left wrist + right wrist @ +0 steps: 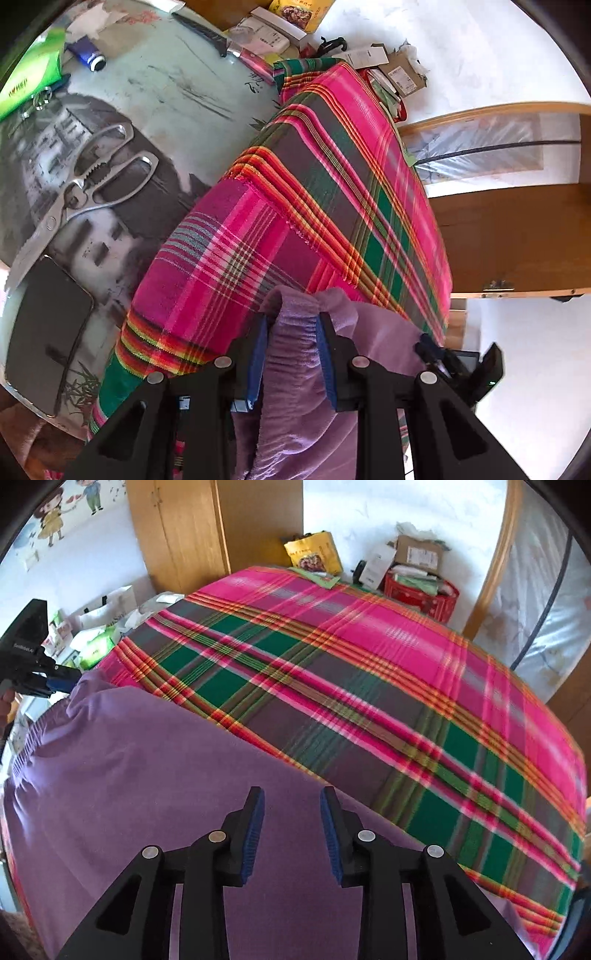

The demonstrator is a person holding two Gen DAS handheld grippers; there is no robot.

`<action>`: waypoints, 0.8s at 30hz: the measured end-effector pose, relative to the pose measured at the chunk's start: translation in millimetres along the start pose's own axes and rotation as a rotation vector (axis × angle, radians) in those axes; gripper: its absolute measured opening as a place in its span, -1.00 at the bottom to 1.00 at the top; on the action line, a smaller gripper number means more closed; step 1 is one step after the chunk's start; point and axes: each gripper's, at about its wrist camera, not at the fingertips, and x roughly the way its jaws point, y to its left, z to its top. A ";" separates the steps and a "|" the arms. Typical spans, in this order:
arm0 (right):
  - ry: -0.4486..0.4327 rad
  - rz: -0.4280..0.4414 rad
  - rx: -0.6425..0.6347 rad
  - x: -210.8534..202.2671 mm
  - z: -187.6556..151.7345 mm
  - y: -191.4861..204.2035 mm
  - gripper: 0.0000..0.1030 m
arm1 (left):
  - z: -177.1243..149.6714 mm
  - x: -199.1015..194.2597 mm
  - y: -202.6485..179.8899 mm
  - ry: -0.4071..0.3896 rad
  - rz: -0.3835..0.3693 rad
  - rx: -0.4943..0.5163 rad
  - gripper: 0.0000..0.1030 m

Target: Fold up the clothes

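- Left wrist view, from the left: a dark phone (48, 332) and metal scissors (88, 184) lie on the glass worktop (166, 92), beside the plaid cloth (332, 184).
- Boxes and packets (273, 33) crowd the worktop's far edge.
- Left claw (291, 354) is clamped on the gathered waistband of the purple garment (295, 406).
- Right wrist view: the purple garment (147, 775) lies spread on the plaid cloth (369, 683).
- Right claw (291, 834) hangs over it, jaws apart, nothing between them.
- A red basket (421, 594) stands at the far right.
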 end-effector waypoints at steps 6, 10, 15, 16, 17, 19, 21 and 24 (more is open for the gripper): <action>0.005 0.001 0.038 8.6 -4.7 -7.2 -0.37 | -9.0 4.3 7.5 0.017 -0.127 -0.060 -0.48; -0.005 -0.003 0.049 8.8 -4.1 -6.3 -0.37 | -22.0 15.1 -0.5 0.048 -0.152 -0.059 -0.48; -0.016 -0.003 0.069 7.3 -5.7 -6.3 -0.37 | -37.7 2.8 -18.3 0.000 -0.189 -0.027 -0.48; -0.017 -0.004 0.073 7.6 -5.4 -6.2 -0.37 | -41.6 0.5 -24.4 0.002 -0.207 -0.004 -0.48; -0.020 -0.007 0.071 7.9 -5.5 -5.9 -0.37 | -44.3 -0.6 -29.1 0.004 -0.216 0.015 -0.48; -0.025 -0.011 0.068 8.4 -5.7 -5.3 -0.37 | -53.5 1.5 -35.4 0.011 -0.205 0.035 -0.48; -0.033 -0.010 0.075 7.9 -6.9 -5.8 -0.37 | -58.9 11.3 -40.2 0.047 -0.160 0.064 -0.48; -0.042 -0.009 0.084 6.8 -9.2 -6.3 -0.36 | -58.1 25.1 -32.0 0.059 -0.059 0.041 -0.48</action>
